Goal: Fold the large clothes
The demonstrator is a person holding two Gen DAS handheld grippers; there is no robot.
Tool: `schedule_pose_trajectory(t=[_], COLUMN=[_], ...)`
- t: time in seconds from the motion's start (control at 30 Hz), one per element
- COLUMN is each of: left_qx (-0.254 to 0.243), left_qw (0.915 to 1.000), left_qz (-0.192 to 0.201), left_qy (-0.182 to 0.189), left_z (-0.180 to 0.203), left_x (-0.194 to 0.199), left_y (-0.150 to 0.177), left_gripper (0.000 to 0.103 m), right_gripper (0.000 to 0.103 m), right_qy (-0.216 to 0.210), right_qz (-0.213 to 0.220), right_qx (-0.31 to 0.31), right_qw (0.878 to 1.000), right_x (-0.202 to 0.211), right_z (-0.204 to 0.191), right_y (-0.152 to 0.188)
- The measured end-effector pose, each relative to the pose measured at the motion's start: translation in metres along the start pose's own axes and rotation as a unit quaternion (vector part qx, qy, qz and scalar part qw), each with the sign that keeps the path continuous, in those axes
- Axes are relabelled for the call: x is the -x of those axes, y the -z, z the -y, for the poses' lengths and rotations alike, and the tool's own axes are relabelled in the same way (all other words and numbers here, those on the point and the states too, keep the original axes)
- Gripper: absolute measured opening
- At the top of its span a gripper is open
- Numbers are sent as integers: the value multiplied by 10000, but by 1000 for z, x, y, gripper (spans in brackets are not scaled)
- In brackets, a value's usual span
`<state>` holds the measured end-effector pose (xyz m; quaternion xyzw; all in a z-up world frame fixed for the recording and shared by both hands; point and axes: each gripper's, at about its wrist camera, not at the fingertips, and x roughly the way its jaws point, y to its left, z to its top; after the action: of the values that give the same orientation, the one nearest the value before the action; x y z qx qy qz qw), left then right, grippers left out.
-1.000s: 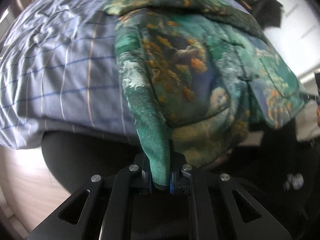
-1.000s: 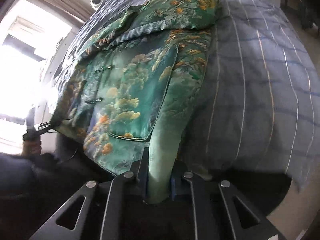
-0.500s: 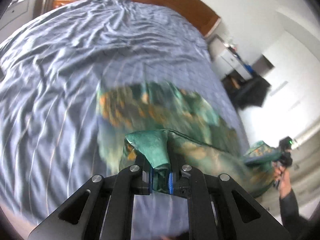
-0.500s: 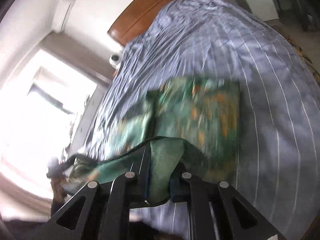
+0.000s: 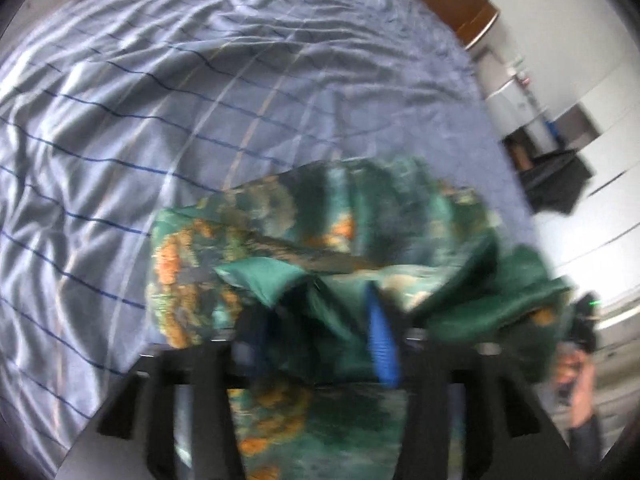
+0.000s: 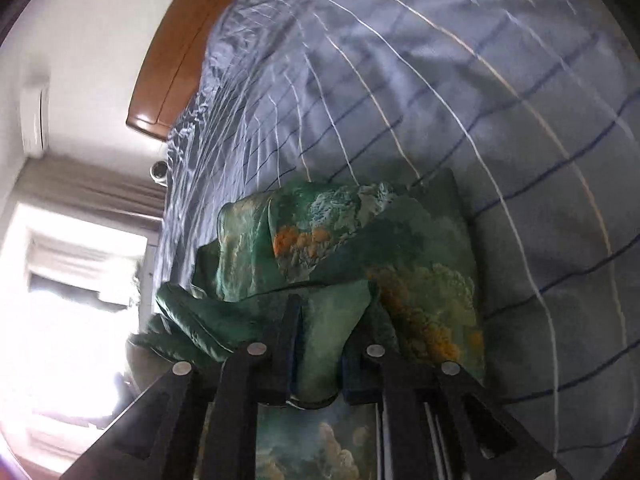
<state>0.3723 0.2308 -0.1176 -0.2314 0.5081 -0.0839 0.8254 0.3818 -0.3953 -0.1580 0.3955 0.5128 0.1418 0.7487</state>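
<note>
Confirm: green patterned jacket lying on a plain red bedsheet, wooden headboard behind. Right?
Not quite. The bedsheet is blue-grey with thin stripes, not plain red, as the right wrist view shows. The green patterned jacket on it and the wooden headboard behind are correct.

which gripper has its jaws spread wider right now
The left gripper: its jaws are opening wide around the green jacket. The right gripper stays narrow, fabric between.

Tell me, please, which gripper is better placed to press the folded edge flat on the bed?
Probably the left gripper: its fingers are opening around the green garment. The right gripper grips its corner.
</note>
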Motion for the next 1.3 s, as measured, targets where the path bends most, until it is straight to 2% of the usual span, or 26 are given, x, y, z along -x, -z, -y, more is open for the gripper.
schedule_pose_trajectory(t=[0.03,0.07,0.1,0.13,0.17,0.2,0.27,0.33,0.43,0.5,0.53,0.57,0.6,0.63,0.67,0.73,0.83,0.87,0.93,1.0,1.03,1.07,1.1,1.17,1.3], left_qx=[78,120,157,164,142,118,-74,-527,-989,-1249,-1376,-1434,-1418,-1359,-1266,-1220,-1075,-1030,-1046,-1042,-1081,-1166,-1194,-1106,-967], left_qw=[9997,9993,9984,9975,9961,9956,9954,9962,9950,9919,9894,9865,9844,9813,9820,9827,9828,9813,9746,9665,9623,9560,9534,9532,9559], left_qz=[45,117,357,546,741,793,757,487,-23,-78,-55,-105,-154,-174,-111,176,812,1028,1456,1730,1803,1855,1840,1607,1294], left_qy=[220,339,407,429,466,495,575,503,157,-217,-463,-778,-1030,-1351,-1395,-1380,-1266,-1258,-1340,-1584,-1723,-1951,-2070,-2308,-2452], left_z=[-1,-1,-3,-4,-7,-9,-15,-15,-5,11,21,30,34,37,38,42,50,52,61,66,68,68,65,50,20], left_x=[11,18,36,46,60,65,73,65,29,6,-6,-19,-26,-30,-28,-9,34,45,58,49,42,29,21,-14,-61], left_y=[-4,-8,-11,-13,-14,-14,-9,3,18,22,25,24,25,24,21,16,1,-6,-19,-32,-35,-37,-36,-35,-21], left_gripper=[68,83,90,98,98,98,99,99,98,96,86,57,34,11,10,9,8,8,8,8,8,8,8,8,9], right_gripper=[23,36,54,69,95,103,103,103,103,103,102,98,64,40,18,16,16,15,15,15,15,15,15,15,15], right_qy=[-162,-351,-543,-795,-947,-992,-981,-647,77,554,869,1233,1491,1812,2134,2356,2590,2644,2687,2670,2675,2757,2846,3078,3448], right_qz=[-90,-106,-52,67,177,339,670,694,402,159,113,130,163,203,277,526,1083,1319,1639,1946,2048,2149,2172,2114,1616], right_qx=[-135,-251,-350,-458,-502,-512,-338,65,996,1680,2015,2318,2506,2656,2760,2972,3672,3857,3956,3911,3848,3805,3817,3851,3674], right_qw=[9997,9990,9979,9958,9941,9932,9923,9955,9942,9841,9756,9648,9564,9467,9368,9238,8867,8740,8628,8590,8593,8562,8521,8440,8486], right_x=[1,5,10,17,23,32,50,55,43,23,11,0,-5,-10,-12,-3,24,33,41,45,45,38,33,9,-37], right_z=[2,3,4,3,1,-1,-10,-20,-41,-58,-68,-76,-82,-87,-93,-110,-148,-162,-180,-193,-196,-197,-196,-188,-142], right_y=[-4,-6,-8,-11,-13,-16,-20,-19,-8,6,13,20,26,31,38,48,63,63,53,38,31,23,16,7,-1])
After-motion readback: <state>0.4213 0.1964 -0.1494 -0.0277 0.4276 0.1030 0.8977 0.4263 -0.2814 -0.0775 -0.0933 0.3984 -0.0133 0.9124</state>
